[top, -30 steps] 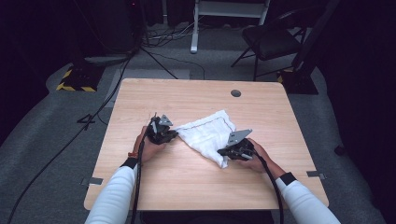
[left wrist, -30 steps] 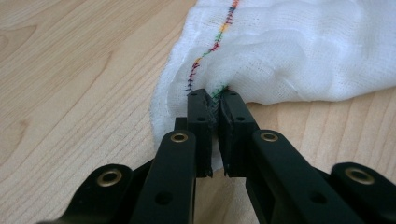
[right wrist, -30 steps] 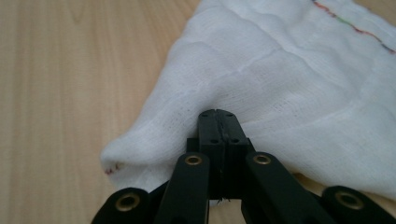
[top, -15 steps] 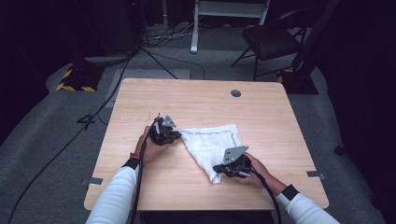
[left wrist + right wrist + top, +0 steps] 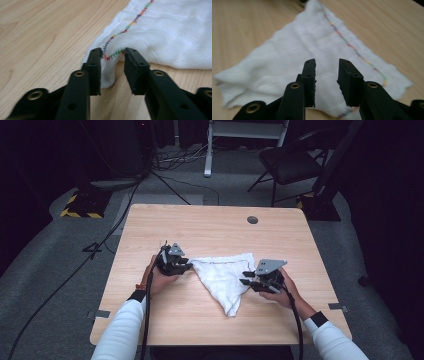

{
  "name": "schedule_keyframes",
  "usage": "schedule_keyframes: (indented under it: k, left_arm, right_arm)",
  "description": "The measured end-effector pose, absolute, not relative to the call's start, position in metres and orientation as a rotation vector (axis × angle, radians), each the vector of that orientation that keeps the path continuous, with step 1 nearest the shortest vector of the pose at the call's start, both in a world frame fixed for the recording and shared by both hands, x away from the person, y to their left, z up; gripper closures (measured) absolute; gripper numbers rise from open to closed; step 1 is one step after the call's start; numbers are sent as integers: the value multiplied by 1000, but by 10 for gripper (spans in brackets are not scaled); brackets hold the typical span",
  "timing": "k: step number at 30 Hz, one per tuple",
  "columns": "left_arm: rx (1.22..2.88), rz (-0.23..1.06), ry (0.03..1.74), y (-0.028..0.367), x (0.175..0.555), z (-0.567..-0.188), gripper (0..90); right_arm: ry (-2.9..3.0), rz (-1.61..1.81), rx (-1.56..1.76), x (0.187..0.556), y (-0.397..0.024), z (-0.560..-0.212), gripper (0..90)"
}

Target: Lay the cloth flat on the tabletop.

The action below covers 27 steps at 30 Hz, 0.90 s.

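A white cloth (image 5: 221, 274) with a coloured stitched hem lies folded into a triangle on the wooden table (image 5: 210, 225), its point toward the near edge. My left gripper (image 5: 188, 265) lies at the cloth's left corner. In the left gripper view the left gripper (image 5: 113, 53) has just been opening. The stitched corner of the cloth (image 5: 170, 32) stands loose in the gap. My right gripper (image 5: 246, 281) hovers at the cloth's right edge. Seen in the right gripper view, the right gripper (image 5: 327, 62) has also just been opening, with nothing between its fingers and the cloth (image 5: 299, 50) below.
A round grommet hole (image 5: 252, 219) sits in the far right of the tabletop. Beyond the table are a dark chair (image 5: 292, 162), a white stand (image 5: 245, 130), floor cables (image 5: 165, 180) and a yellow-black striped block (image 5: 80, 205).
Both grippers have opened and let go of the cloth. The right gripper drew a corner toward the near edge, then rose back to the right. The cloth now lies as a flat triangle.
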<state>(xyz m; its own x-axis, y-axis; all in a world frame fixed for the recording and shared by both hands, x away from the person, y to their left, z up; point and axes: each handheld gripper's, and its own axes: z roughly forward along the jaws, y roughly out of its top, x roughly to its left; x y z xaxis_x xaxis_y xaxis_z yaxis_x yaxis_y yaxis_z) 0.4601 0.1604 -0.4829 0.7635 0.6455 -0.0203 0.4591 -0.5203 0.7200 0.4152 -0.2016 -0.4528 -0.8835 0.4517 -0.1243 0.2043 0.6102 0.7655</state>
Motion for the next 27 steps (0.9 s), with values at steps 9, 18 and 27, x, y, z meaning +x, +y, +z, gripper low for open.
schedule_keyframes:
  k: [9, 18, 27]
  left_arm:
    - [2217, 323, 870, 157, 463, -486, 318]
    - [2242, 327, 903, 154, 469, -492, 325]
    - [2250, 315, 900, 155, 471, -495, 376]
  right_arm:
    - [2474, 1025, 865, 488, -218, -463, 489]
    - [2461, 939, 988, 518, -214, -476, 458]
    - [2507, 966, 1054, 523, -217, -490, 444]
